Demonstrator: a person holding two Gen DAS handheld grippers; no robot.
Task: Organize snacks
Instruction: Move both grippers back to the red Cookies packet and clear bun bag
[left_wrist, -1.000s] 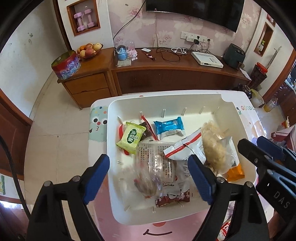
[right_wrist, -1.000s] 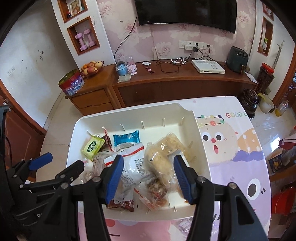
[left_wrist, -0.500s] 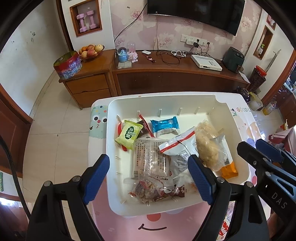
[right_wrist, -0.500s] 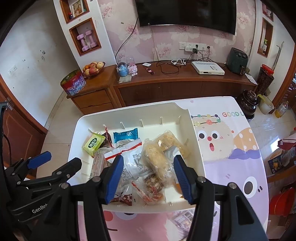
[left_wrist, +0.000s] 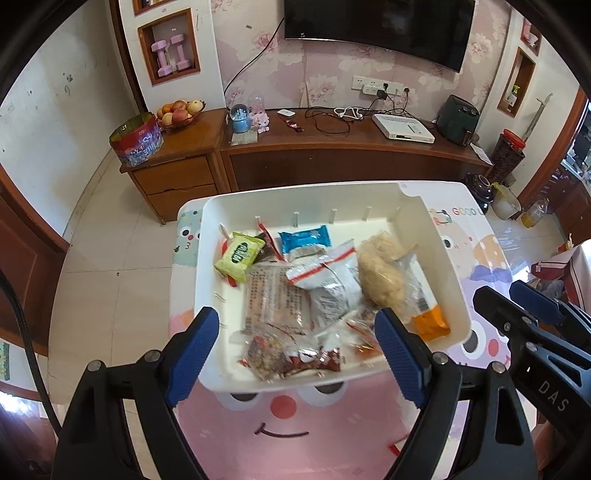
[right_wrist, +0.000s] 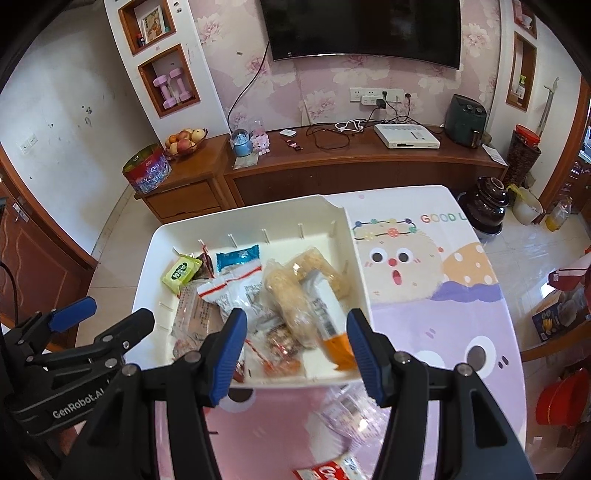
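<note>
Snacks are heaped in the white bin (right_wrist: 360, 273), but two lie loose on the table's near edge — a clear packet (right_wrist: 343, 417) and a red-and-white wrapper (right_wrist: 328, 470). Right gripper (right_wrist: 295, 354), half spread and empty, is nearer, the packet just near-right of it. Left gripper (left_wrist: 295, 354) is wide and empty; the packet's long axis is blurred.

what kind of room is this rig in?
Most likely a home living room: a wall-mounted TV hangs over a long wooden media cabinet with a fruit bowl on it, and the snack tray sits on a table with a cartoon-print cloth.
</note>
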